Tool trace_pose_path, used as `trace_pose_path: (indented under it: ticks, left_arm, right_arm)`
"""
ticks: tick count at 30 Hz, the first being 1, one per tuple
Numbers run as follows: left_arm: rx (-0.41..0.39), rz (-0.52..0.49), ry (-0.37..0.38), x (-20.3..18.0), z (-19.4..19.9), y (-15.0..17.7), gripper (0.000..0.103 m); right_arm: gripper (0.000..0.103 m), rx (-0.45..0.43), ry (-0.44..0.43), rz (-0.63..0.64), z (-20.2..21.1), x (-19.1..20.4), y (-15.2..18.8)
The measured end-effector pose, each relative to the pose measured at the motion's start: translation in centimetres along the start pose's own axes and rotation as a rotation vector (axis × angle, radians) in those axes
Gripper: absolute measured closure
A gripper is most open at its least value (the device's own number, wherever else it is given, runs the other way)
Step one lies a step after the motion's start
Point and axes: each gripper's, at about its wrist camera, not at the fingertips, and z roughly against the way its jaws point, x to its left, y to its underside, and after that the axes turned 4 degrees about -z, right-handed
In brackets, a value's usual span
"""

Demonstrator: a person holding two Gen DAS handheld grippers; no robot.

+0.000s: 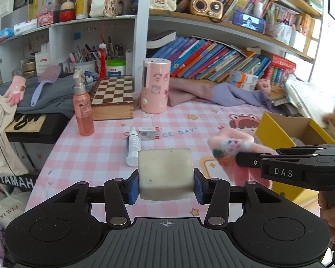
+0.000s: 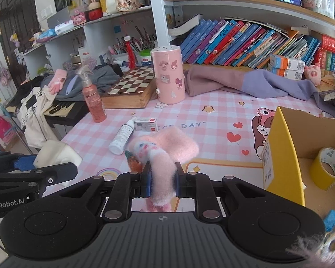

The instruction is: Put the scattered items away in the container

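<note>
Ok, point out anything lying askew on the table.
The white bottle lies on its side on the pink cloth, beside a small box. The pink spray bottle nearby stands upright. Nothing looks spilled or broken.

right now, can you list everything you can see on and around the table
cream block: 1, off-white, in the left gripper
fuzzy sock: 1, pink, in the right gripper
cardboard box: 1, yellow outside, table's right side
tape roll: 1, yellow, inside the box
small spray bottle: 1, white, lying mid-table
small carton: 1, white and red, beside that bottle
tall spray bottle: 1, pink, upright, left edge
canister: 1, pink, by the chessboard
chessboard: 1, brown and cream, back left
books: many, mixed colours, shelf
left gripper: 1, black, shut on the block
right gripper: 1, black, shut on the sock
</note>
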Motion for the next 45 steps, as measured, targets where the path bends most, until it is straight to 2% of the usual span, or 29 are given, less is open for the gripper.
trace_pose_path:
  ticks: [9, 25, 32, 45]
  left_arm:
    - [-0.023, -0.059, 0.067, -1.1, 3.2, 1.4, 0.058]
    - [0.003, -0.124, 0.154, -3.7, 7.2, 5.1, 0.058]
    - [0.066, -0.153, 0.230, -5.0, 7.3, 6.7, 0.058]
    - [0.092, -0.239, 0.381, -8.7, 6.6, 7.2, 0.058]
  right_arm:
    - [0.086, -0.004, -0.004, -0.023, 4.2, 1.4, 2.7]
    - [0.086, -0.020, 0.074, -0.118, 10.1, 2.0, 8.4]
    - [0.086, 0.015, 0.120, -0.162, 11.8, 1.7, 11.1]
    - [0.086, 0.028, 0.265, -0.270, 15.3, -0.8, 14.0]
